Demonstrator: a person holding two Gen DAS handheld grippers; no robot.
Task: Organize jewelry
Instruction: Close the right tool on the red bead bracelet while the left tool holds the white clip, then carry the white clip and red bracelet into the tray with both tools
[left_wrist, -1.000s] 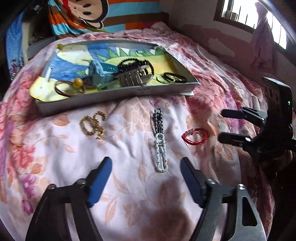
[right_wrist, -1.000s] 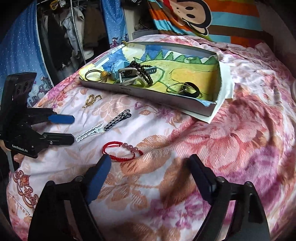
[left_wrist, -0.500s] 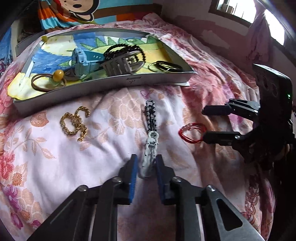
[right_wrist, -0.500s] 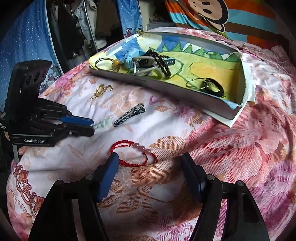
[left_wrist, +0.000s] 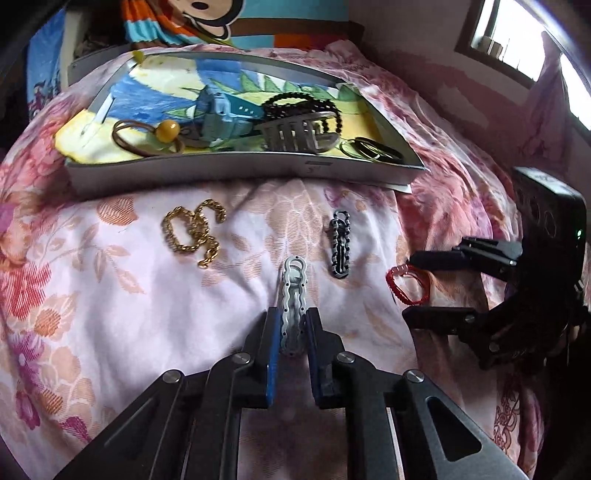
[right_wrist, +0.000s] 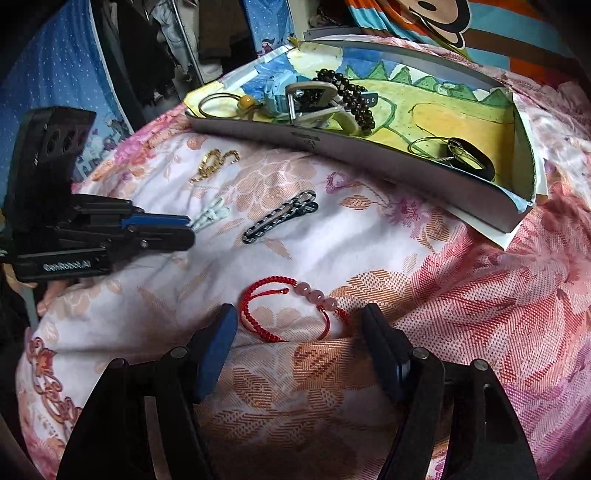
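The left hand-held gripper (left_wrist: 291, 334) pinches the near end of the pale hair clip (left_wrist: 293, 291), its length pointing toward the tray (left_wrist: 240, 171), while the right hand-held gripper (right_wrist: 301, 332) stands spread around the red bracelet (right_wrist: 291, 308) on the bed (left_wrist: 110, 295).

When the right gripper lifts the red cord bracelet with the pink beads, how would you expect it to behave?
The red cord bracelet will probably go limp: its thin braided loop already lies crooked on the bedspread. The three pink beads sit together on one side, so that side likely hangs lowest. It looks light, and thin enough to slip from the open right gripper as it closes.
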